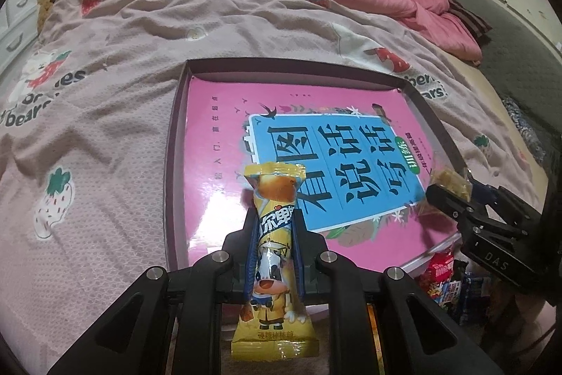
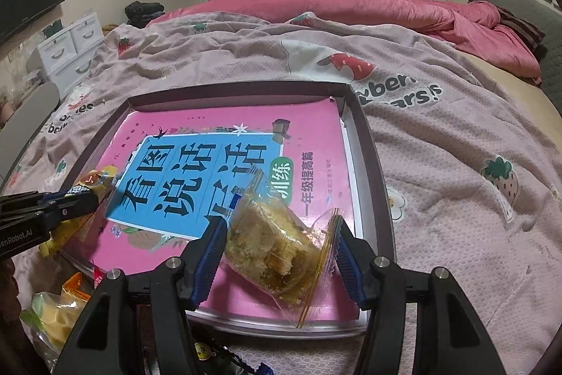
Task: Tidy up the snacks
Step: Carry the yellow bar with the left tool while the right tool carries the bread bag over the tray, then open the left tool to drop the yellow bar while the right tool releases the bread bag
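My left gripper [image 1: 274, 234] is shut on a long yellow lollipop packet with a cartoon cow [image 1: 274, 255], held upright over the near edge of a dark shallow box [image 1: 175, 143]. A pink book with a blue title panel [image 1: 224, 143] lies flat inside the box. My right gripper [image 2: 281, 241] is shut on a clear packet of crumbly cake [image 2: 270, 245], held over the book's near right part. The right gripper also shows in the left wrist view [image 1: 453, 195]. The left gripper shows at the left of the right wrist view [image 2: 84, 195].
The box sits on a bed with a pink strawberry-print blanket [image 1: 105, 94] and a rumpled pink quilt [image 2: 386, 9] behind. More snack packets lie near the box's front edge: red and blue ones [image 1: 446, 280], yellow and orange ones [image 2: 59, 311]. White drawers [image 2: 70, 48] stand far left.
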`<state>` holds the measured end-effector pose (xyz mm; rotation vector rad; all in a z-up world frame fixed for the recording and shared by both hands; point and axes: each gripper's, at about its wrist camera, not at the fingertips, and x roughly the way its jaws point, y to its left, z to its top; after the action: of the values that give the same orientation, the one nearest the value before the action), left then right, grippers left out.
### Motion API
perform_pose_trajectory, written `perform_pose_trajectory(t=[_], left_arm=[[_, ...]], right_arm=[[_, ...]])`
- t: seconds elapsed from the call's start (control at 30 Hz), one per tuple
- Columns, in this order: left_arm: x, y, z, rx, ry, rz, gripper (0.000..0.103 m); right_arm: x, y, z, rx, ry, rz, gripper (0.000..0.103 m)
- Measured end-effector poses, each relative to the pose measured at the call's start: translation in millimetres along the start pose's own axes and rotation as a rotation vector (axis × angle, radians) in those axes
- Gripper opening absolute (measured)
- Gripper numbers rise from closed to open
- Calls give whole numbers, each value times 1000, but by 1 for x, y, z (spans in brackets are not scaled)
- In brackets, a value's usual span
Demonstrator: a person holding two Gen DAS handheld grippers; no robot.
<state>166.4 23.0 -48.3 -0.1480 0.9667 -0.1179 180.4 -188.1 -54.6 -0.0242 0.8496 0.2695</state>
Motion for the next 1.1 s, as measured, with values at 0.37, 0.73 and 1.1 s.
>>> perform_pose_trajectory(t=[0.37, 0.73, 1.1], left_arm=[[1, 0, 0, -1, -1, -10, 19], [-11, 0, 4, -9, -31, -18, 40], [-35, 5, 7, -22, -69, -24, 58]], right_arm=[[-4, -1, 1, 14, -9, 14, 64], [-14, -3, 3, 28, -36, 29, 68], [-30, -1, 4, 18, -82, 31, 73]])
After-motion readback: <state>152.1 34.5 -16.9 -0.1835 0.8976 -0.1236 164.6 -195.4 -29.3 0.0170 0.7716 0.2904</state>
